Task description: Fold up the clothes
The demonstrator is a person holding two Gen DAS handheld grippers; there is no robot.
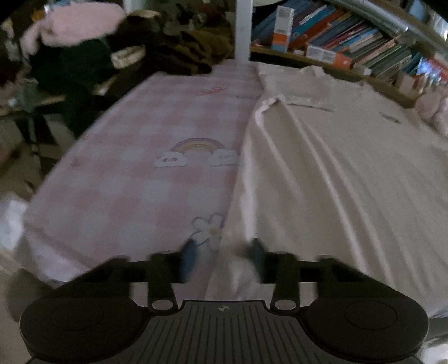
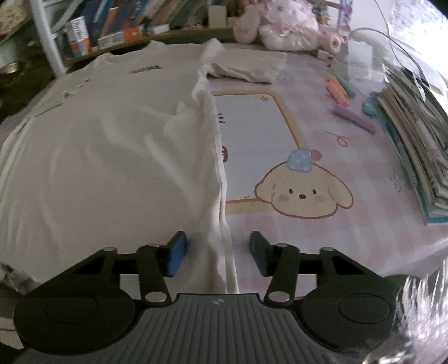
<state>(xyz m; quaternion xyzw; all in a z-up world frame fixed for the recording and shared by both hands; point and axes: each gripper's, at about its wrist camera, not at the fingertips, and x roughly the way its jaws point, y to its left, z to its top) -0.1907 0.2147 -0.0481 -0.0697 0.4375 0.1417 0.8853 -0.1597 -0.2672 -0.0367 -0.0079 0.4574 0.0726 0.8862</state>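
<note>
A cream T-shirt [image 1: 336, 173] lies spread flat on the pink checked tablecloth [image 1: 126, 168], collar toward the far side. In the left wrist view its near left corner bunches between the fingers of my left gripper [image 1: 222, 256], which stands open; the picture is blurred and the pads do not press the cloth. In the right wrist view the same shirt [image 2: 112, 156] fills the left half. Its right side edge runs between the fingers of my right gripper [image 2: 217, 250], open, with the right pad clear of the fabric. One sleeve [image 2: 249, 67] sticks out at the far right.
A bookshelf [image 1: 350, 42] and a white post [image 1: 242, 30] stand behind the table. A dark heap of clothes [image 1: 84, 64] lies at the far left. Highlighter pens [image 2: 344, 95], a stack of books [image 2: 414, 145] and a plush toy [image 2: 285, 25] sit on the puppy-print mat [image 2: 302, 193] at right.
</note>
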